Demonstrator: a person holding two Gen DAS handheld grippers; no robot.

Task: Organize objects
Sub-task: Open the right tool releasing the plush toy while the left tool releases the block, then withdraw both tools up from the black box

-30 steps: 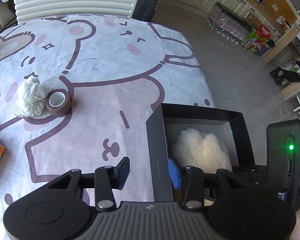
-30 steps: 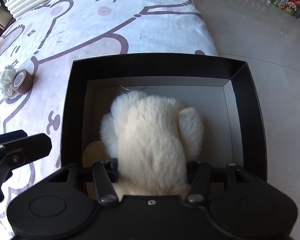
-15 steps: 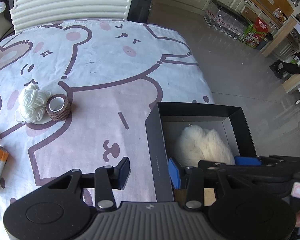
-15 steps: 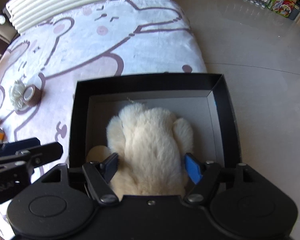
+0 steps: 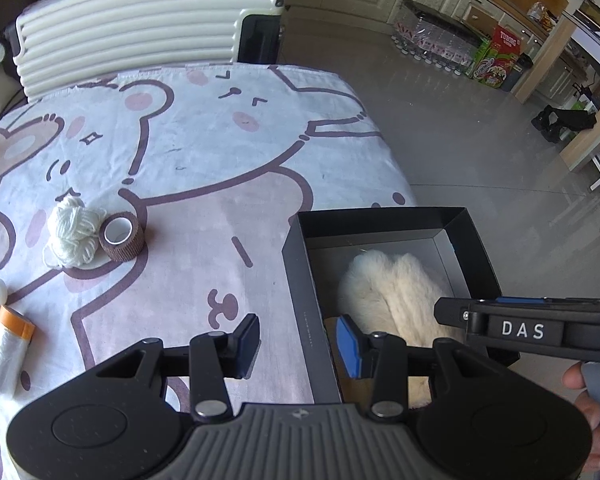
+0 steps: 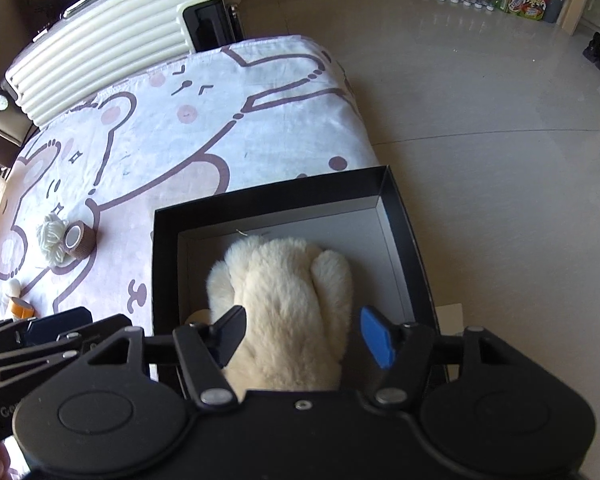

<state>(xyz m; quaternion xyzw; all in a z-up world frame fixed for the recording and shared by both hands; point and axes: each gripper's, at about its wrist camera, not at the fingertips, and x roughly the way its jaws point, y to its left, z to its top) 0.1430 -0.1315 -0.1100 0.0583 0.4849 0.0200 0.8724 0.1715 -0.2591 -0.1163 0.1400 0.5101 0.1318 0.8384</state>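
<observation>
A: Item one, the container?

B: Black box (image 6: 404, 216), open-topped, at the near right corner of the table, on the bear-print cloth (image 5: 204, 148). Grey floor inside, black walls.

A: Contents?

B: One cream plush toy (image 6: 288, 304), lying on the box floor toward the near end. A flat tan piece shows partly under its left side; what it is I cannot tell.

A: Right gripper?

B: Right gripper (image 6: 304, 336) sits above the near end of the box, jaws on either side of the plush. They are closing at this moment, yet both pads stand clear of the fur, so nothing is pinched.

A: Left gripper?

B: Left gripper (image 5: 298, 338) straddles the box's left wall, one finger outside over the cloth, one inside. Jaws part-spread; a gap shows on each side of the wall, no grip.

A: Loose items on the cloth?

B: White yarn ball (image 5: 72, 236) touching a brown tape roll (image 5: 122, 236), far left. Nearer, a white bag roll with orange band (image 5: 8, 348), a small white object just beside its far end.

A: Background?

B: Cream ribbed suitcase (image 5: 140, 28) beyond the table's far edge.
</observation>
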